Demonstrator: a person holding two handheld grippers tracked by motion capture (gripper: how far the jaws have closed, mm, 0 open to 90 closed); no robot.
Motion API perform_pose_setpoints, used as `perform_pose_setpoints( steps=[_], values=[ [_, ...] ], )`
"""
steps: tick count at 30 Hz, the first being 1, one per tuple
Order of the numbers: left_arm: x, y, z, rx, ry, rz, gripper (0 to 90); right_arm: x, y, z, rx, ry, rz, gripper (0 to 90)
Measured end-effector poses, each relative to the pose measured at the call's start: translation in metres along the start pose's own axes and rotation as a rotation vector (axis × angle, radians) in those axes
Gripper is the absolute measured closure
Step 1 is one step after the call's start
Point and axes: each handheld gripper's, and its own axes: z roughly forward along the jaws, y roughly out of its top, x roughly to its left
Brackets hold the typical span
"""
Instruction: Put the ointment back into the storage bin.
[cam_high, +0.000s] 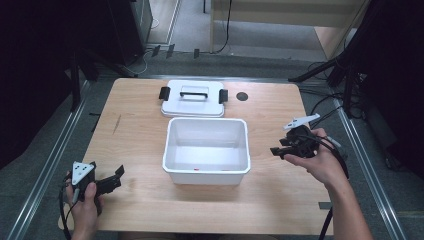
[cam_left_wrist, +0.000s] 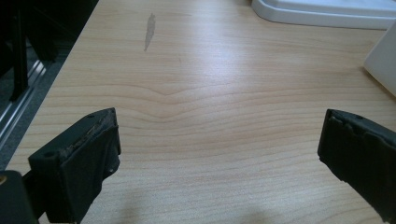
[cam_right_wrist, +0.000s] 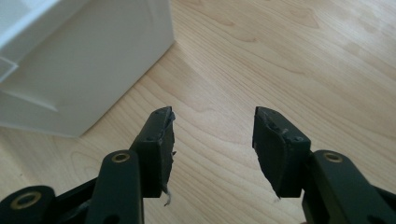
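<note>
The wooden table (cam_high: 280, 200) carries everything, and the white open bin (cam_high: 206, 149) near its middle serves as the landmark here. It stands upright and looks empty, apart from a tiny red speck low on its near inner wall. Just beyond the bin, on the side away from the person, lies its white lid (cam_high: 193, 99), flat, with a black clasp at each end and a handle on top; lid and bin look close but I cannot tell whether they touch.

To the right of the bin, near its right wall and a little above the tabletop, hangs the right gripper (cam_high: 278, 150). In the right gripper view its jaws are partly open with bare wood between them and nothing held (cam_right_wrist: 212, 135); the bin's outer wall (cam_right_wrist: 88, 70) fills the upper left there. To the left of the bin and nearer the person, well apart from it, the left gripper (cam_high: 119, 172) sits low over the table. The left gripper view shows its jaws wide apart and empty (cam_left_wrist: 219, 140), with the lid's edge (cam_left_wrist: 327, 11) at the top.

The likely work is closing the bin. One risk, as I judge it: the right jaws stand only partly open, so a reach for the bin's rim or a clasp could shove it sideways rather than grip it. The lid could also land skewed if lifted by one end alone.
</note>
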Motion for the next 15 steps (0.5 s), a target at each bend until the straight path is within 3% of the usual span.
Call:
perform_pose_setpoints(
  steps=[7,15],
  values=[
    [0.000,0.000,0.000,0.000,0.000,0.000,0.0,-0.003,-0.029,0.010,-0.049,-0.045,0.066,35.2],
    [0.000,0.000,0.000,-0.001,0.000,0.000,0.0,-0.004,-0.050,0.013,-0.144,-0.070,0.107,30.8]
  ],
)
